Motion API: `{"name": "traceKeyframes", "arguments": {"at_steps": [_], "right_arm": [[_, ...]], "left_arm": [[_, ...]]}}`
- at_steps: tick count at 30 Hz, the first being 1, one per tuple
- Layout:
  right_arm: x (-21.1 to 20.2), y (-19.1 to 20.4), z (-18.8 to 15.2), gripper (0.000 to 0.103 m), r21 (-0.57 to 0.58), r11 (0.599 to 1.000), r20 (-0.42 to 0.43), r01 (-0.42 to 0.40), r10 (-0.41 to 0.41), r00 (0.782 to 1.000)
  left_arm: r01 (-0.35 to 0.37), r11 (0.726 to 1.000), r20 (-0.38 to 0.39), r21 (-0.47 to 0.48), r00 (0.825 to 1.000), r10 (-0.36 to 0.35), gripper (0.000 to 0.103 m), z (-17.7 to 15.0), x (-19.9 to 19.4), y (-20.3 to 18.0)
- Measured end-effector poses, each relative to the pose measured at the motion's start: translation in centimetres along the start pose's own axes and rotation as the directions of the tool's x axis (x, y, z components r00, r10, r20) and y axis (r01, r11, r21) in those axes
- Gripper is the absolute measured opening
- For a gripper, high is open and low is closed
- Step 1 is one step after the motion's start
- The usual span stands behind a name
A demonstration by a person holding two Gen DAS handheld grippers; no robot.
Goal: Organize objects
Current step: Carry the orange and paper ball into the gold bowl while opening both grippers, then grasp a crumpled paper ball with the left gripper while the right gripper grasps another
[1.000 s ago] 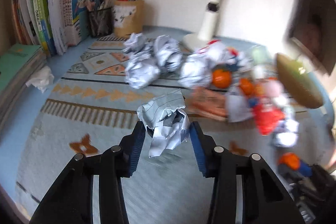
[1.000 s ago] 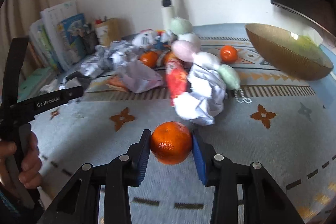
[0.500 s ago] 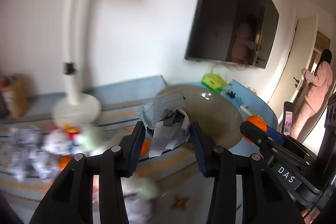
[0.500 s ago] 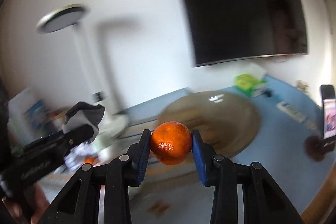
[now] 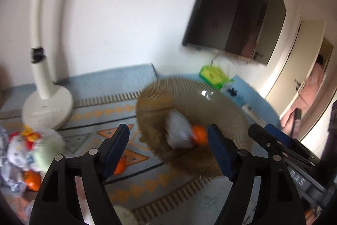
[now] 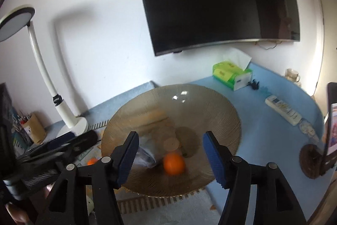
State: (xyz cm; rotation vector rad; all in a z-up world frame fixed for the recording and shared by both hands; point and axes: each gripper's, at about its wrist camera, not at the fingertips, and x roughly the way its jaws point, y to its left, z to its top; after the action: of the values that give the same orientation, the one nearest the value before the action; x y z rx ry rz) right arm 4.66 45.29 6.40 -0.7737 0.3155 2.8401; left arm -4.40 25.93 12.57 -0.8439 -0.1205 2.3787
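Note:
A wide amber glass bowl (image 6: 221,119) stands on the patterned mat; it also shows in the left wrist view (image 5: 223,104). Inside it lie a crumpled paper ball (image 5: 177,132) and an orange tangerine (image 6: 173,163), side by side; the paper (image 6: 145,156) shows grey in the right wrist view and the tangerine (image 5: 199,134) shows in the left. My left gripper (image 5: 168,147) is open and empty above the bowl's near rim. My right gripper (image 6: 170,151) is open and empty just over the bowl. The left gripper's dark fingers (image 6: 63,144) show at the left of the right wrist view.
A white desk lamp (image 6: 69,119) stands left of the bowl. More tangerines (image 5: 120,166), paper balls and soft toys (image 5: 31,149) lie at the left. A green tissue box (image 6: 231,74), a remote (image 6: 282,109) and a phone on a stand (image 6: 330,136) are to the right.
Both grippers swung from the pile to the bowl and opened. The paper ball and the tangerine left the jaws and now lie in the bowl.

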Motion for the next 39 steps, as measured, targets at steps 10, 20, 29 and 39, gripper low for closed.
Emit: {"name": "traceKeyframes", "arguments": {"at_steps": [10,20,29,39], "right_arm": [[-7.4,8.3,-5.0,0.062,-0.116,0.968,0.020,-0.223,0.226,0.974],[-3.3,14.4,-13.8,0.062,-0.280,0.932,-0.075,-0.229,0.217,0.973],[-2.4,14.1,-13.7,0.062,-0.268,0.930,-0.113,-0.251,0.229,0.967],[-3.0,14.3,-15.1,0.055,-0.164,0.905,-0.254,-0.392,0.345,0.904]], "left_arm": [[-0.286,0.954,0.229,-0.090,0.926,0.299,0.102,-7.7,-17.5,7.6],[-0.387,0.897,0.051,-0.216,0.913,0.406,0.102,-16.2,-15.6,16.7],[-0.402,0.893,0.011,-0.203,0.911,0.412,0.102,-16.1,-15.1,16.4],[-0.353,0.923,-0.082,-0.155,0.936,0.344,0.089,-13.9,-13.3,17.2]]}}
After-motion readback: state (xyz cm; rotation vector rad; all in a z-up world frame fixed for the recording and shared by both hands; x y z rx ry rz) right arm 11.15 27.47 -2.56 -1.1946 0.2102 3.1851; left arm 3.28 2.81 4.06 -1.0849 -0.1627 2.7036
